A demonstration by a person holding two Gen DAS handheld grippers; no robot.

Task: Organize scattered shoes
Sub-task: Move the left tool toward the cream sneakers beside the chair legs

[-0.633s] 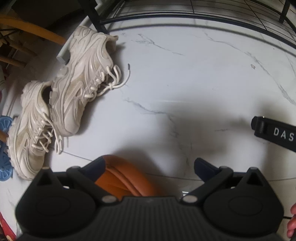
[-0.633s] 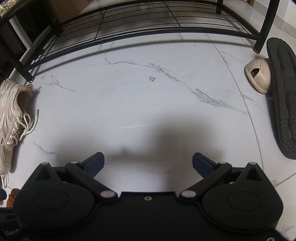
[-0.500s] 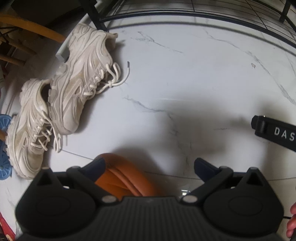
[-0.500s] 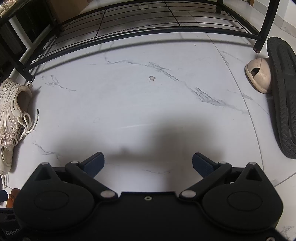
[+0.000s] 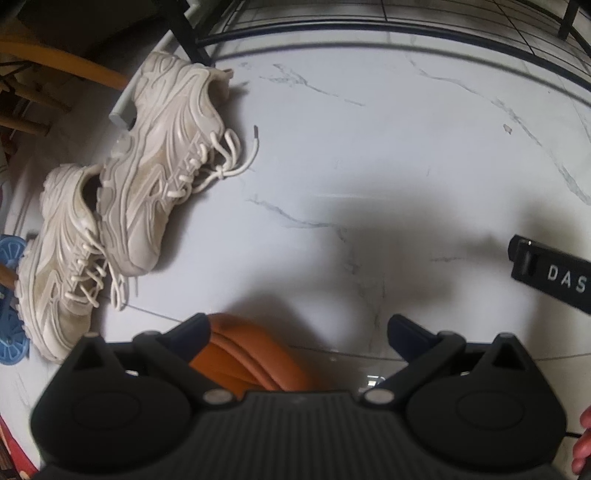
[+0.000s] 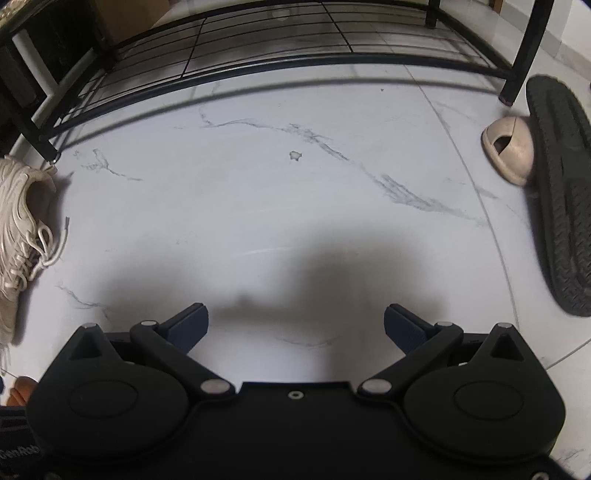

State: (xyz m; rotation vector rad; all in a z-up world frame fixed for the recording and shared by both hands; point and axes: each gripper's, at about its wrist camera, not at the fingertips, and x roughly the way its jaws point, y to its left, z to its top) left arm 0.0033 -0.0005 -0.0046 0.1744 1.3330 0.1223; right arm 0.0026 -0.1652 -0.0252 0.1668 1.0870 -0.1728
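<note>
1. The left gripper [image 5: 297,332] is held steeply downward over a white marble-veined tiled floor [image 5: 369,166]; its jaws are spread wide, and nothing is pressed between the pads.
2. An orange-brown rounded object [image 5: 255,358], possibly a shoe, is seen just below the left gripper, beside its left finger; what it is cannot be told for certain.
3. Two cream chunky lace-up sneakers are seen on the floor at the left of the left wrist view: the farther sneaker [image 5: 166,158] lies by the leg of a black metal shoe rack [image 5: 369,26], and the nearer sneaker [image 5: 62,266] is overlapped at its heel by the toe of the first.
4. A blue patterned item [image 5: 11,295] is partly seen at the left edge, next to the nearer sneaker.
5. The right gripper [image 6: 295,326] is likewise opened wide, with bare floor between its fingers.
6. In the right wrist view, a beige slipper [image 6: 511,147] is seen resting against a black treaded sole [image 6: 565,192] near the rack's right leg.
</note>
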